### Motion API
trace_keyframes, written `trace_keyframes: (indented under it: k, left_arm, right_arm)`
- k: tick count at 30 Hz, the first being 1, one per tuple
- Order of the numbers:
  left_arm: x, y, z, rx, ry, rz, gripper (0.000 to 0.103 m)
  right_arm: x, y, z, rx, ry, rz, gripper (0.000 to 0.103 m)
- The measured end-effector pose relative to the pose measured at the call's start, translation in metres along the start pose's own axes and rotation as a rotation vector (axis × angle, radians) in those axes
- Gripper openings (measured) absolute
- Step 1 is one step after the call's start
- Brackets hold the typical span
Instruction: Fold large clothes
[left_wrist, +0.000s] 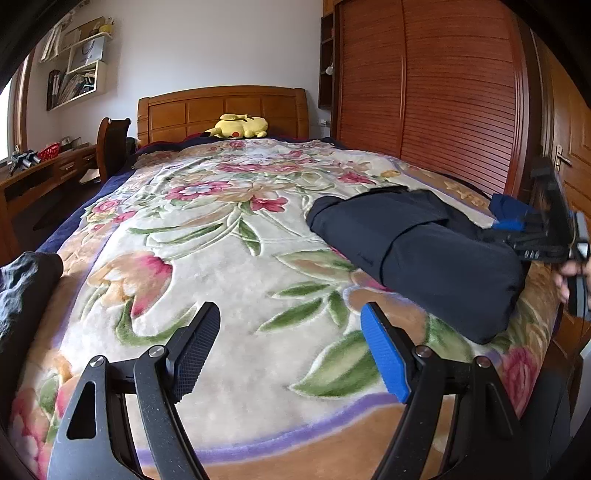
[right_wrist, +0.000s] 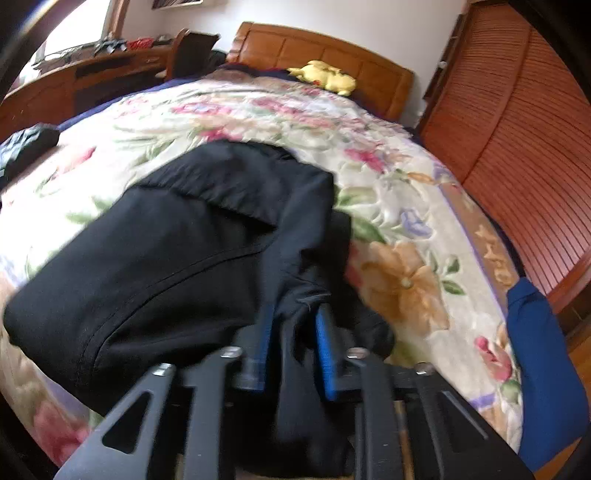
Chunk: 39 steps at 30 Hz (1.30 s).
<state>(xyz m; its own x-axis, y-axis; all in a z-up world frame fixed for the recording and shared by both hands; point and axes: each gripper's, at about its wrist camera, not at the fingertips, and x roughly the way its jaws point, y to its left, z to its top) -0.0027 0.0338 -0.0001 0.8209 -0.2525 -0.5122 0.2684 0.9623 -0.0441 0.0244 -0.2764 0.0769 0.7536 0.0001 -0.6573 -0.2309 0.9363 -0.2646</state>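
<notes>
One folded black garment (right_wrist: 192, 258) is lying ahead of the right tool (right_wrist: 293, 347), its jaws parted around a fold, while the left tool (left_wrist: 291, 354) is hovering open over bare bedspread (left_wrist: 236, 266).

1. Blanket (left_wrist: 229, 258): floral, cream ground with pink flowers and green leaves, spread over the bed before me.
2. Headboard (left_wrist: 221, 110): panelled wood, at the far end of the blanket.
3. Plush toy (left_wrist: 238, 127): yellow, lying against the headboard.
4. Wardrobe (left_wrist: 443, 92): slatted reddish doors, along the bed's right side.
5. Desk (left_wrist: 44, 173): wooden, left of the bed; a red basket (left_wrist: 48, 150) sits on it.
6. Chair (left_wrist: 112, 144): dark back, between desk and bed.
7. Wall shelf (left_wrist: 79, 66): white, upper left, holding books and papers.
8. Door (left_wrist: 570, 147): wooden, with a metal handle, far right.
</notes>
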Motion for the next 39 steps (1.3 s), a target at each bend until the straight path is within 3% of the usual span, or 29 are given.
trace_keyframes:
  k: [1,3,8,11,16,22,27,35,39]
  left_arm:
    - [0.0,0.0,0.0,0.001,0.0,-0.001,0.079]
    - [0.001,-0.001,0.0,0.005,0.002,0.0,0.079]
    - [0.0,-0.001,-0.001,0.002,0.003,0.002,0.079]
    - [-0.001,-0.001,-0.001,-0.001,0.002,0.004,0.079]
    - [-0.002,0.001,-0.002,-0.002,0.003,0.005,0.079]
    - [-0.002,0.002,-0.002,-0.002,0.008,0.007,0.079]
    - [-0.003,0.004,-0.002,-0.002,0.01,0.008,0.079]
    - [-0.003,0.0,-0.002,0.015,0.018,0.009,0.079]
    - [0.002,-0.005,-0.004,0.027,0.026,0.012,0.079]
  right_arm:
    - [-0.007,-0.003,0.006,0.02,-0.027,0.006,0.067]
    - [-0.019,-0.007,0.01,0.052,-0.071,0.019,0.073]
    - [-0.043,0.012,0.009,0.018,-0.178,0.019,0.073]
    - [-0.047,0.03,0.003,-0.009,-0.21,0.098,0.073]
    - [-0.03,0.053,-0.01,-0.031,-0.156,0.182,0.073]
    - [0.006,0.049,-0.045,-0.005,-0.103,0.132,0.073]
    - [0.028,0.038,-0.073,0.058,-0.097,0.16,0.072]
    - [0.026,0.041,-0.072,0.084,-0.127,0.139,0.072]
    - [-0.011,0.041,-0.071,0.089,-0.157,0.113,0.073]
